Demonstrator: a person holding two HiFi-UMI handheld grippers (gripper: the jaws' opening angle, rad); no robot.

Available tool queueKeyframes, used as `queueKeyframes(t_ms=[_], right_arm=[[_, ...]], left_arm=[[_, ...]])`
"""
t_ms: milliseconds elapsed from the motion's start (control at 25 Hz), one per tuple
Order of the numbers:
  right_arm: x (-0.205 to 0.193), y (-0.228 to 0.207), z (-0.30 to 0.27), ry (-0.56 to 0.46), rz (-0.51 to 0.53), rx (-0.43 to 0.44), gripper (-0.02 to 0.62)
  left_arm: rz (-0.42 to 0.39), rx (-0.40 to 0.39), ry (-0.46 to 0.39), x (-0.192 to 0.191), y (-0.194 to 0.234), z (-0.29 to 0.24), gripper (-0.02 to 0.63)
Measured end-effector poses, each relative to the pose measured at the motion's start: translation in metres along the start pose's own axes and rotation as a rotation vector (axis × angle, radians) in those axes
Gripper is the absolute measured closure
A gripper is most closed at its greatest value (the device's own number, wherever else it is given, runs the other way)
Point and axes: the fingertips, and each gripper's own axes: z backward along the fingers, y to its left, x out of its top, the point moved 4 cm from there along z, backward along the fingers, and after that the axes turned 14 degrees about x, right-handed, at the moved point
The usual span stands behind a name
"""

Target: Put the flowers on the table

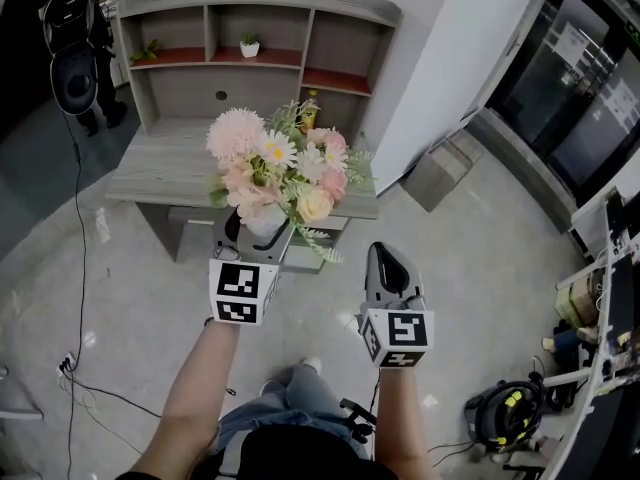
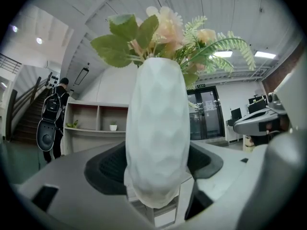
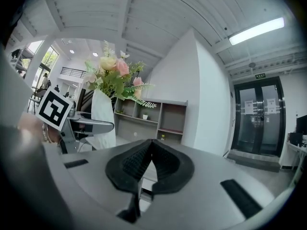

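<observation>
Between the jaws of the left tool (image 1: 262, 233) a white vase (image 1: 266, 224) stands upright. The dark pads press on its dimpled sides near the base, so this tool is clamped on it. From the vase's mouth, above the tool, rise the flowers (image 1: 278, 166): pink, cream and white blooms with green fern sprigs that droop toward the right tool (image 1: 388, 260). That tool is about level with the left one and well apart from it on its right. Its jaws are together with nothing between them. Both tools are over the grey floor (image 1: 130, 298), short of the table (image 1: 160, 168). The table lies just beyond the left tool and has a grey wood top. In the head view the flowers overlap its near edge, but the vase is held in the air. Behind the table, farther from both tools, is a shelf unit (image 1: 340, 43) with a small potted plant (image 1: 249, 46) on it. Far to the left of the left tool, a person with a black backpack (image 1: 72, 28) stands beside the shelves.
</observation>
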Motion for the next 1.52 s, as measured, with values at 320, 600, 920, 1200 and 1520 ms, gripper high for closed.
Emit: queueKeyframes(t_ms=[320,600,920,1200,1520], right_arm=[[-0.02,-0.019,-0.031,0.019,-0.027,-0.001,0.58],[-0.03,-0.059,-0.082,0.028,-0.042,-0.002,0.58],[-0.025,-0.115,-0.154,0.044,-0.071,0.01,0.58],[-0.024,-0.161,-0.217,0.06,-0.108,0.007,0.58],[-0.049,-0.2,-0.265,0.112,-0.157,0.01,0.58]], left_arm=[[-0.009,-0.02,0.013,-0.016,-0.004,-0.04,0.236],[-0.002,-0.029,0.034,-0.033,-0.006,-0.106,0.236],[0.002,-0.033,0.063,-0.036,-0.004,-0.192,0.236],[-0.007,-0.069,0.077,-0.047,-0.002,-0.27,0.236],[0.0,-0.102,0.09,-0.074,-0.003,-0.34,0.236]])
